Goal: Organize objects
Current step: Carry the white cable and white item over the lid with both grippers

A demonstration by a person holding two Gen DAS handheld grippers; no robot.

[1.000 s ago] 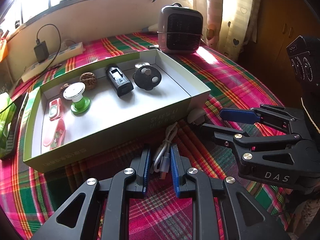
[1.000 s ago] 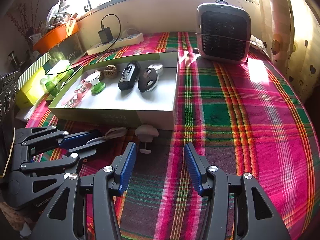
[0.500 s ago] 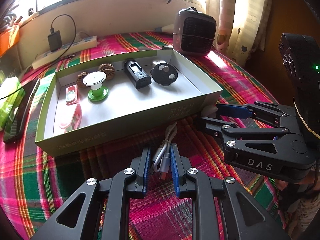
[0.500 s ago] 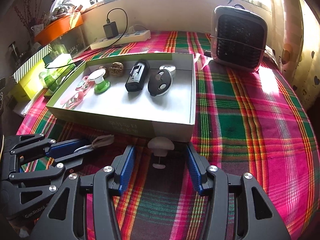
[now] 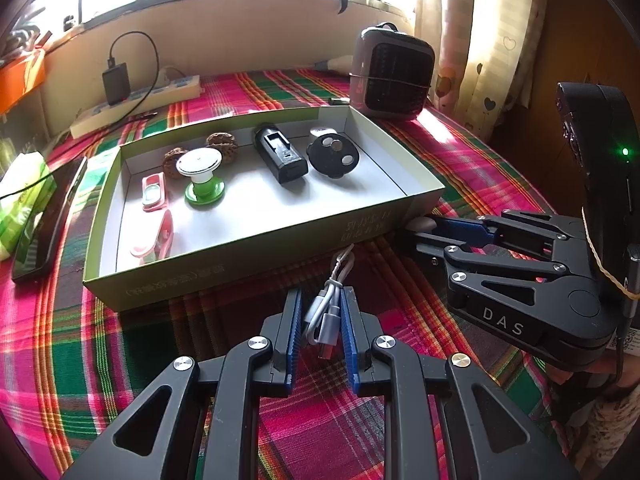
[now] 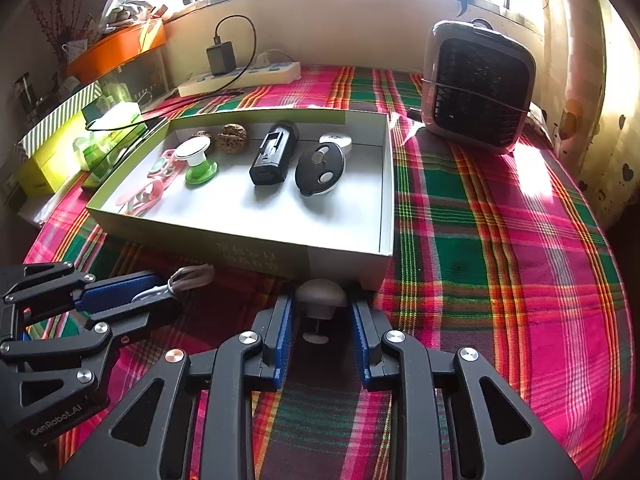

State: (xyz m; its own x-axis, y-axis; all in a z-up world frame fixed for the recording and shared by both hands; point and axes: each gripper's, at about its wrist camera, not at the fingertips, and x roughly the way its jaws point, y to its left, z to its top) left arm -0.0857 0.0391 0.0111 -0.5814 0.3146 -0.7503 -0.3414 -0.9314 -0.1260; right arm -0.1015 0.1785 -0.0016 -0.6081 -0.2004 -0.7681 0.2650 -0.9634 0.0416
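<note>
My left gripper is shut on a coiled white USB cable, just in front of the shallow green-sided box. My right gripper is open around a white mushroom-shaped hook that lies on the cloth against the box's front wall; its pads are apart from it. The box holds a green-and-white spool, a black device, a round black remote, two walnuts and pink clips. The left gripper also shows in the right wrist view, the right gripper in the left wrist view.
A grey heater stands at the back right of the plaid cloth. A power strip with a charger lies by the back wall. A phone and green packs lie left of the box.
My right gripper has moved forward, so the white hook now lies between its fingers and its jaws have narrowed. My left gripper still holds the cable and has shifted a little.
</note>
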